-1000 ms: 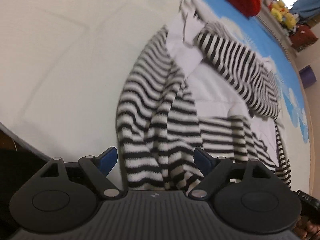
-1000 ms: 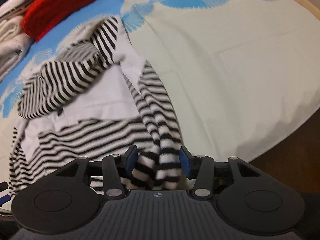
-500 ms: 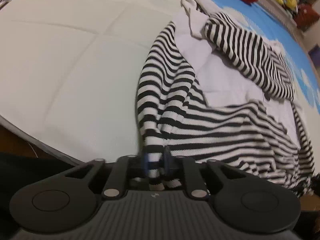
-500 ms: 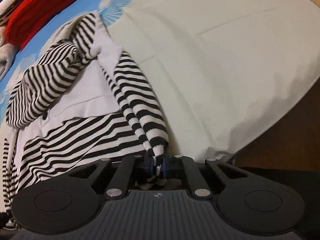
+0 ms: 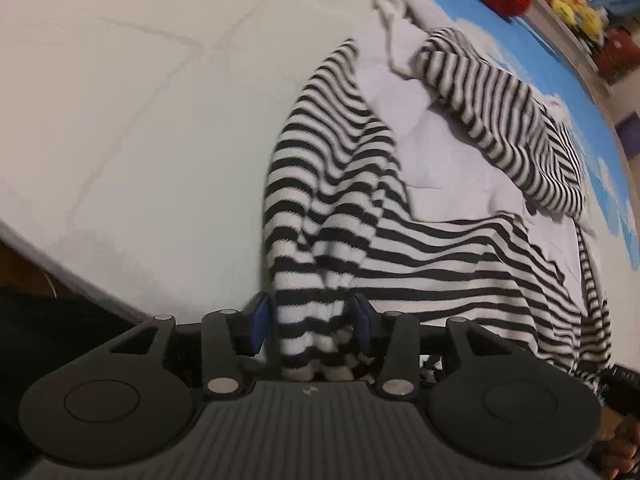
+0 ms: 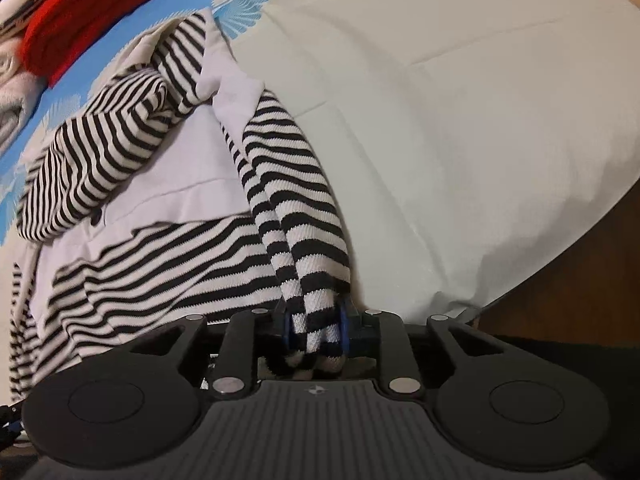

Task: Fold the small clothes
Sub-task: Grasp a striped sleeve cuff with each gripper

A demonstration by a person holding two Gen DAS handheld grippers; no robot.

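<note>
The striped garment (image 5: 400, 216) lies between both jaws just reopened — left gripper (image 5: 308, 326) spread clear, right gripper (image 6: 314, 326) apparently pinching — presumably for regripping.

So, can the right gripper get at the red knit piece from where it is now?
Probably not as things stand: the right gripper has the striped top's hem between its jaws, and the red knit piece lies across the bed, beyond the top.
</note>
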